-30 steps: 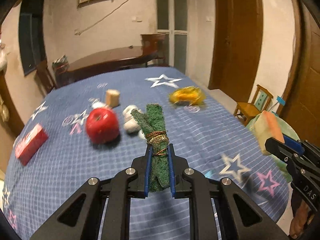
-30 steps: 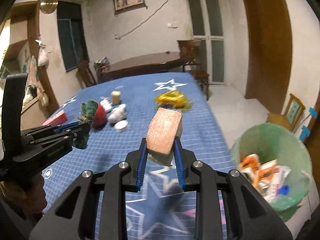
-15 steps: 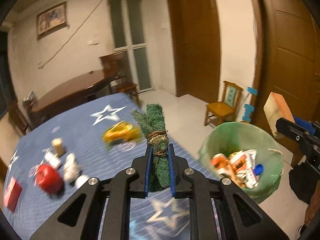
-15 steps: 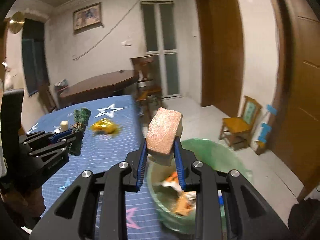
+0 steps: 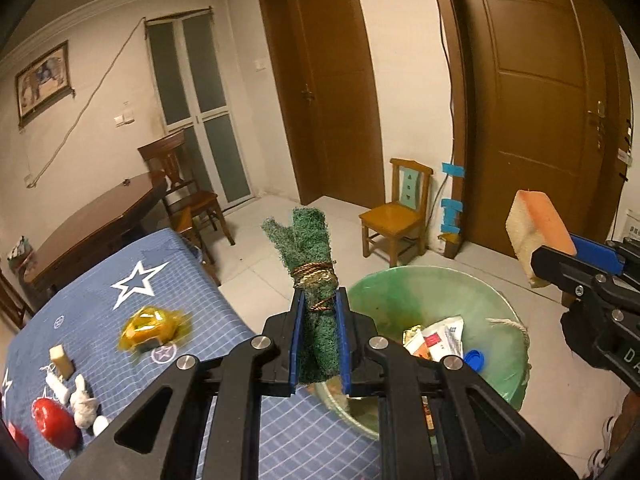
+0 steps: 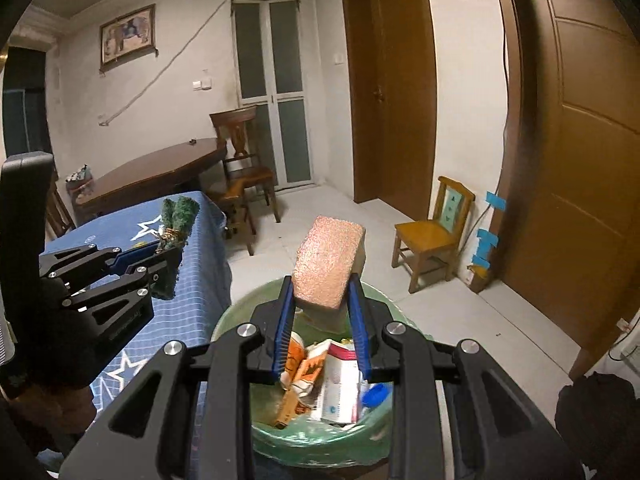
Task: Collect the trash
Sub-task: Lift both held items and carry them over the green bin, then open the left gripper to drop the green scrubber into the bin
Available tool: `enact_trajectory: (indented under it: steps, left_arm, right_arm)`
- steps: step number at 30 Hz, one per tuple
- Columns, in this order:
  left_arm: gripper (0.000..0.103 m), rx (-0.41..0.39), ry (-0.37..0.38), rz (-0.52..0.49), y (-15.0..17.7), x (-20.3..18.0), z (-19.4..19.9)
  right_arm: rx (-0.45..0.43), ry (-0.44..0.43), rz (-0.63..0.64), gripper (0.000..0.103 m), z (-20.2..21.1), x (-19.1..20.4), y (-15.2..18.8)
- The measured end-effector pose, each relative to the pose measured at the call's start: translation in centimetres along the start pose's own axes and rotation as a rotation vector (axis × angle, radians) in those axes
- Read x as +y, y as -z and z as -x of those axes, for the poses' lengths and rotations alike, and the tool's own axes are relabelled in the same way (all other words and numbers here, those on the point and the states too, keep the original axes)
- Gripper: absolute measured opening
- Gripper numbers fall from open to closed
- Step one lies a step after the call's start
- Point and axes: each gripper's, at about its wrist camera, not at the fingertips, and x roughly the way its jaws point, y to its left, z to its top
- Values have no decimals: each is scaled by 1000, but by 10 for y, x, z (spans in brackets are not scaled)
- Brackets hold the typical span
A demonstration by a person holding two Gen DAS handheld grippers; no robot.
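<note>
Claws [image 5: 320, 340] [image 6: 322, 320] grip one scouring roll [image 5: 314, 264], one sponge [image 6: 330, 268]; one bin [image 5: 496, 308].

Two chairs [image 5: 394, 216] [image 5: 188, 184], two tables [image 5: 224, 312] [image 5: 92, 224], one bin [image 5: 500, 312], two sponges [image 5: 316, 264] [image 5: 536, 232].

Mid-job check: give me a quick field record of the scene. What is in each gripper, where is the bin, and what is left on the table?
left gripper: jaws shut on rolled green scouring pad, tied with cord
right gripper: jaws shut on orange-topped sponge
bin: green-lined, on the floor beside the table, already holding wrappers and a blue cap
sponge position: above the bin opening
scouring pad position: near the bin's table-side rim
table: blue star cloth; yellow wrapper, red apple, small tan block, white bits remain
</note>
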Motion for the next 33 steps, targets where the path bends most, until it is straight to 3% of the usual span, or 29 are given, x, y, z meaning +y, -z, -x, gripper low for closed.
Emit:
enact_trajectory:
  steps: [5, 12, 16, 17, 18, 19, 33]
  left_arm:
    - [16, 30, 33, -10, 1, -9, -20]
    - [16, 81, 150, -13, 5, -8, -46]
    - [18, 88, 231, -25, 7, -10, -56]
    - [25, 98, 241, -36, 7, -11, -60]
    - [36, 104, 231, -40, 8, -10, -63]
    - [39, 108, 210, -38, 9, -9, -68]
    - [41, 133, 123, 41, 39, 45, -61]
  right_arm:
    - [26, 8, -12, 25, -11, -9, 6]
    - [59, 17, -33, 25, -19, -23, 12]
    - [84, 20, -26, 32, -26, -23, 11]
    - [88, 26, -26, 36, -28, -23, 11]
    - [86, 32, -28, 41, -29, -24, 11]
    - [85, 31, -31, 41, -31, -25, 10]
    - [87, -40, -28, 41, -36, -8, 10]
